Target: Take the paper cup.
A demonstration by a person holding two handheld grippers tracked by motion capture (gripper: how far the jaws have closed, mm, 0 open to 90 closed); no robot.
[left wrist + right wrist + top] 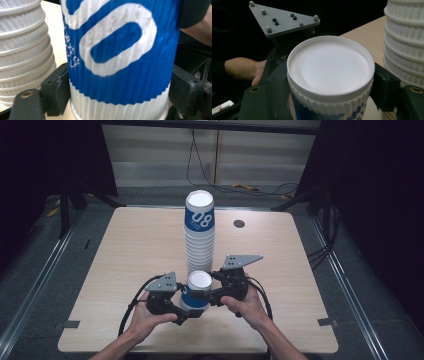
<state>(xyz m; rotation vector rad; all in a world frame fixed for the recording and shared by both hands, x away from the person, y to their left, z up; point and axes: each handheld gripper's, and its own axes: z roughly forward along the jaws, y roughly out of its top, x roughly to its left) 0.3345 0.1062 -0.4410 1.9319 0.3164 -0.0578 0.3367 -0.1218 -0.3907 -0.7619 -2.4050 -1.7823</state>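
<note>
upturned cup (pixel 198 290) clamped by both hand-held grippers before the stack (pixel 199 237).

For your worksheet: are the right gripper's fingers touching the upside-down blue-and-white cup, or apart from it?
Touching. In the right gripper view, the right gripper has both fingers pressed against the ribbed top of the cup, with no gap either side.

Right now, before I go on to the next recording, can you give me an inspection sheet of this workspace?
Surface: light wooden table, with a dark round spot near the far edge.
Job's things: tall stack of upside-down paper cups; one blue-and-white cup, upside down, in front of it.
Clutter: nothing seen.
Grippers: left gripper and right gripper both clamp the single cup.
Cables: black cables trail from the grippers; more on the floor behind.
Surroundings: dark curtains, grey floor.
</note>
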